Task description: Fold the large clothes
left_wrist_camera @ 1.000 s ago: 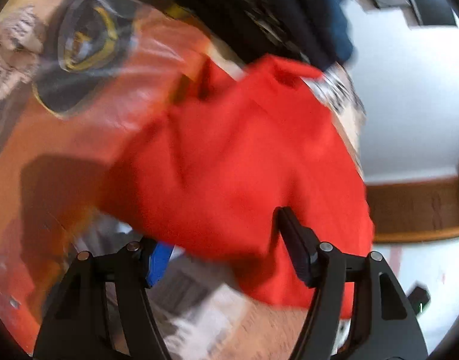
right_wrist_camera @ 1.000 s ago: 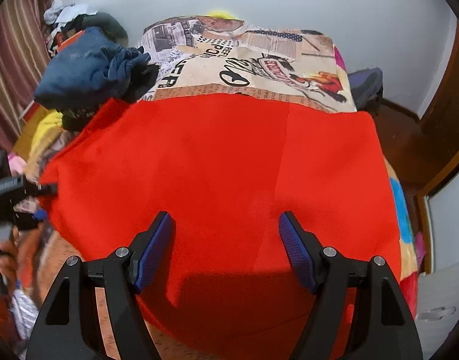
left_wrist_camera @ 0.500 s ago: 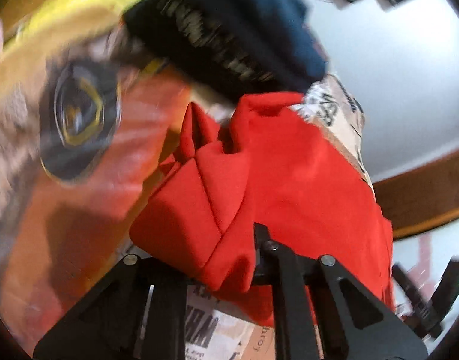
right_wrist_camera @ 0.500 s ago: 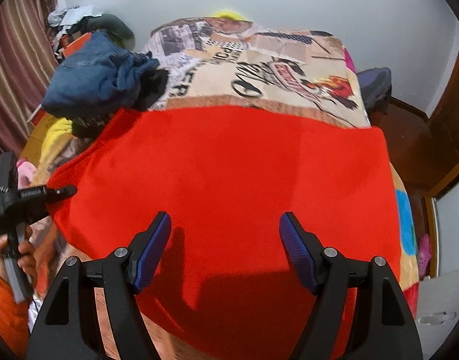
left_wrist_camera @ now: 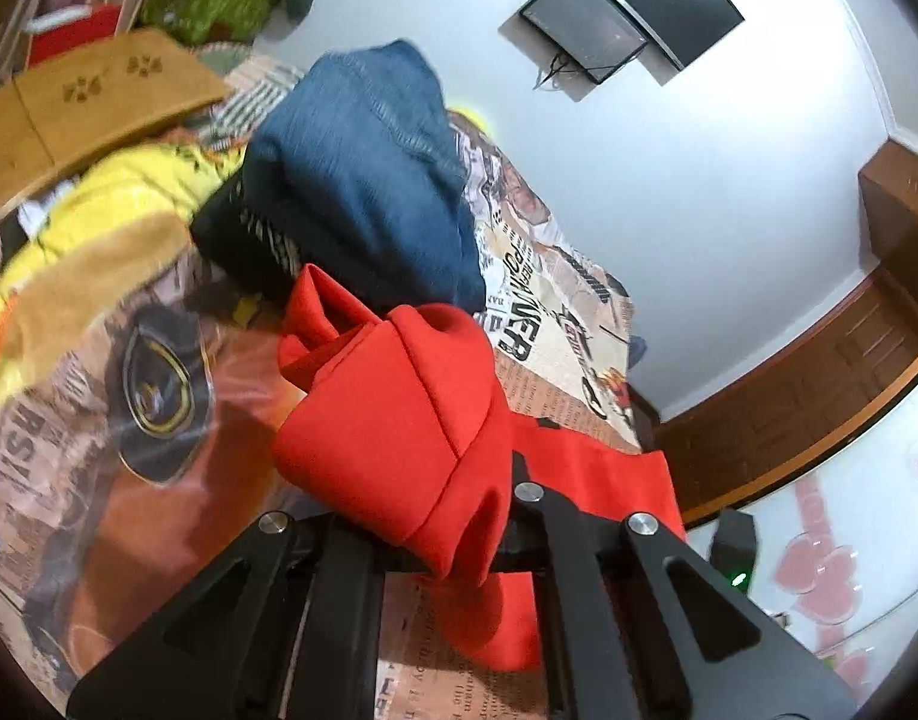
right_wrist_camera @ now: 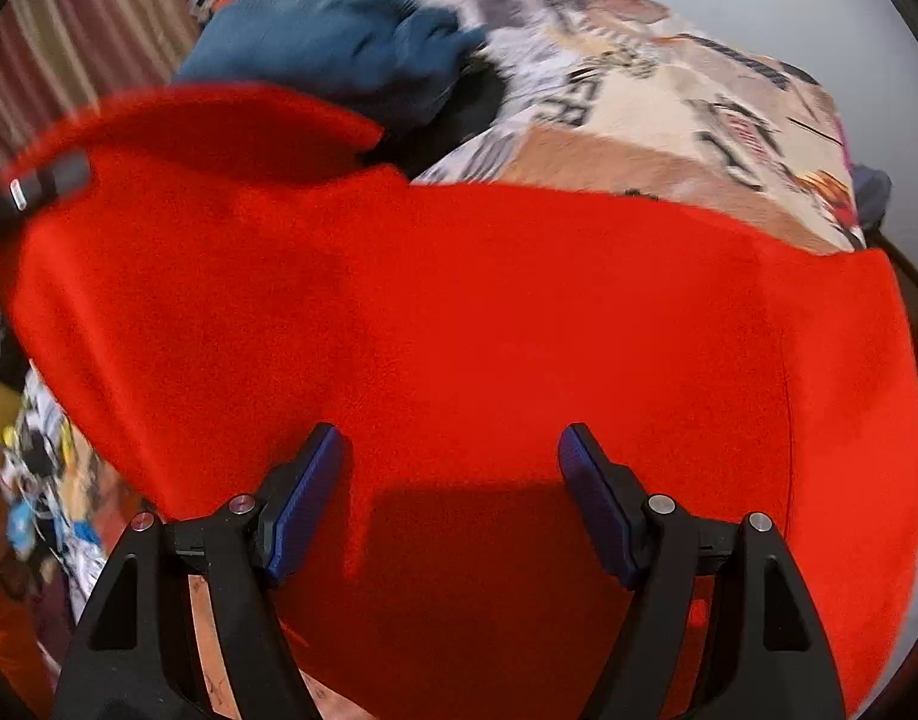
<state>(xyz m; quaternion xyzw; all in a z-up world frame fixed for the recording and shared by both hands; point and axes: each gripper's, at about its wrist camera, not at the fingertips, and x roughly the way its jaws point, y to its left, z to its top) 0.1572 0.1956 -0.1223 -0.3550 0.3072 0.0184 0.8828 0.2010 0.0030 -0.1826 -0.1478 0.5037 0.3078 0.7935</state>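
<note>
A large red garment [right_wrist_camera: 459,312] lies spread on the bed. My left gripper [left_wrist_camera: 459,516] has its jaws closing tight on a bunched corner of the red garment [left_wrist_camera: 399,420], which it holds lifted off the bed in thick folds. From the right wrist view that raised corner curls up at the far left, where the left gripper [right_wrist_camera: 39,186] shows as a dark blur. My right gripper [right_wrist_camera: 450,462] hovers just above the near part of the cloth, its blue pads [right_wrist_camera: 303,498] wide apart with nothing between them.
A heap of blue jeans [left_wrist_camera: 369,180] on a black garment [left_wrist_camera: 243,240] sits just behind the lifted corner. Yellow clothing [left_wrist_camera: 99,198] and a cardboard box [left_wrist_camera: 87,96] lie further left. The printed bedspread [left_wrist_camera: 549,312] runs to a white wall; brown woodwork [left_wrist_camera: 819,396] is on the right.
The left gripper shut on the red garment's corner and rose, pulling it up into folds. The right gripper slid sideways over the cloth, staying open.
</note>
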